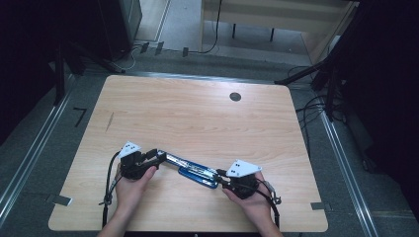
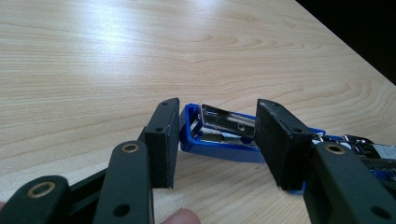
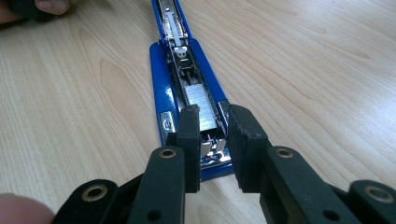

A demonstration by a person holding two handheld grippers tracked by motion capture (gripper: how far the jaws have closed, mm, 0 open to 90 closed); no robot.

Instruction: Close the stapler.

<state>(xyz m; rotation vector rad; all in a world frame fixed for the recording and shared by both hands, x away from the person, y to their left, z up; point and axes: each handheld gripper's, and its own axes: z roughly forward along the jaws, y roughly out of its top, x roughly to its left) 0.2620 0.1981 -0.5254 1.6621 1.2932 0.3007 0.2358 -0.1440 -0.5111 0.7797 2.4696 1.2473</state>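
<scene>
A blue stapler [image 1: 195,173] lies swung open flat on the wooden table [image 1: 197,118], near the front edge. My left gripper [image 1: 154,158] is at its left end. In the left gripper view the gripper [image 2: 218,119] is open, with its jaws on either side of the blue cover's tip [image 2: 219,140]. My right gripper [image 1: 223,177] is at the other end. In the right gripper view the gripper [image 3: 214,116] is shut on the front of the metal magazine, where a strip of staples [image 3: 198,100] shows in the channel of the stapler [image 3: 161,70].
A small dark round grommet [image 1: 235,97] sits in the tabletop at the back right. Cables and stand legs [image 1: 316,103] lie on the floor beyond the right edge. A hand holds each gripper at the front edge.
</scene>
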